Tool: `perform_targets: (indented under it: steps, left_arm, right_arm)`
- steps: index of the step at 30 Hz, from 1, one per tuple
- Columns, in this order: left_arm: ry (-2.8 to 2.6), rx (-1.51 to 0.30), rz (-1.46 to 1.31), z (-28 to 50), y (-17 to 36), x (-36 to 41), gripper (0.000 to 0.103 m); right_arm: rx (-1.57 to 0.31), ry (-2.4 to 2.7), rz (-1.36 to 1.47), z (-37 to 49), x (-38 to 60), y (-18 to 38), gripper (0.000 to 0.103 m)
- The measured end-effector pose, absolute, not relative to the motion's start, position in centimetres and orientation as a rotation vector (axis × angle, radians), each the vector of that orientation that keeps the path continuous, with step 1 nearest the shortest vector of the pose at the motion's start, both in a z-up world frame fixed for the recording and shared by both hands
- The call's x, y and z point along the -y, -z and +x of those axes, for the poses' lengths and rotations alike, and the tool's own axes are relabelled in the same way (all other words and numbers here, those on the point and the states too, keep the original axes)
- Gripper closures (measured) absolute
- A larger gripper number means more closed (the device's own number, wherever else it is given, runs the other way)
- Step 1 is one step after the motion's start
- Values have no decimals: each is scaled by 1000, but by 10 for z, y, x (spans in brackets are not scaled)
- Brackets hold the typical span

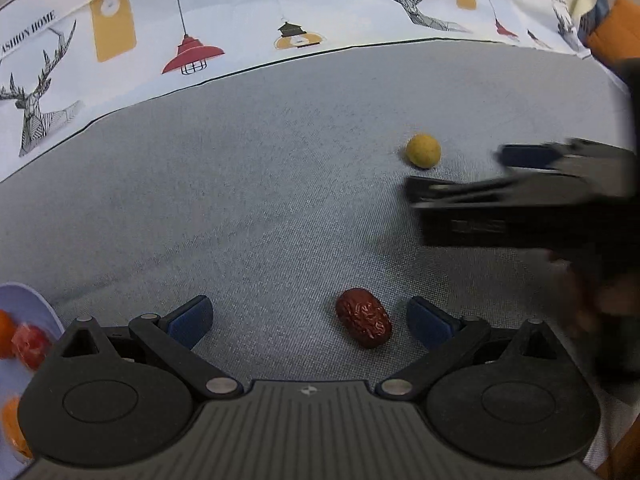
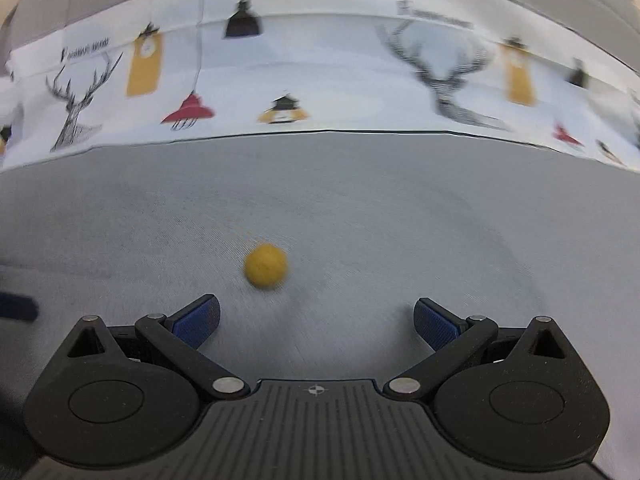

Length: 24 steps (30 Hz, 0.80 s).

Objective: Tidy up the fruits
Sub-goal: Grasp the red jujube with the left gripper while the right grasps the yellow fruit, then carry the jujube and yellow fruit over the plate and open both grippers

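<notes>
Left wrist view puts your left tongs (image 1: 308,320) spread wide and empty, with the red date (image 1: 363,323) lying on the tabletop (image 1: 260,200) between the fingers, nearer the right one, long axis slanting near-right. Your right tongs (image 2: 316,322), also wide and empty, face the yellow fruit (image 2: 266,266) just beyond, slightly left.

In the left wrist view a date (image 1: 363,317) lies at lower centre on the cloth (image 1: 256,184), a round fruit (image 1: 423,150) lies upper right of it, well apart, and a plate (image 1: 28,300) holding fruits sits at the lower left edge.
</notes>
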<state>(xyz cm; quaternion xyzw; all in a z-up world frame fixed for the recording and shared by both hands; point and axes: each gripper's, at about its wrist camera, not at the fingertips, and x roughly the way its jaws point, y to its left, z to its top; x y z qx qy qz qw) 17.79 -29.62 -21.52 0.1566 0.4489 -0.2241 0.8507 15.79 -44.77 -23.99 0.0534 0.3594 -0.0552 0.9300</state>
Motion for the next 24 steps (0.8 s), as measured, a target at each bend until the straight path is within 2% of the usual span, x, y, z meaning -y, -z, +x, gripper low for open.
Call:
perform_targets:
  steps: [3, 5, 6, 7, 8, 9, 16, 24]
  left_arm:
    - [471, -943, 335, 176, 213, 297, 0]
    - [475, -944, 334, 174, 212, 298, 6]
    - [506, -932, 330, 170, 209, 298, 22]
    - [535, -905, 343, 165, 205, 300, 55]
    - [570, -888, 378, 160, 202, 305, 74]
    - [590, -881, 417, 155, 200, 309, 75]
    - [589, -856, 408, 140, 161, 294, 75]
    - [553, -797, 336, 94, 63, 225, 75]
  right_arm:
    - [-687, 95, 85, 173, 446, 246, 1]
    - [-683, 93, 95, 174, 448, 245, 1]
    - [-675, 90, 91, 173, 448, 244, 13]
    - [-663, 79, 87, 170, 447, 243, 26]
    - [-647, 58, 87, 167, 447, 241, 57]
    - [-635, 40, 77, 166, 445, 239, 77]
    - [-650, 211, 117, 143, 453, 217, 77]
    - [-490, 384, 271, 7, 462, 123, 77]
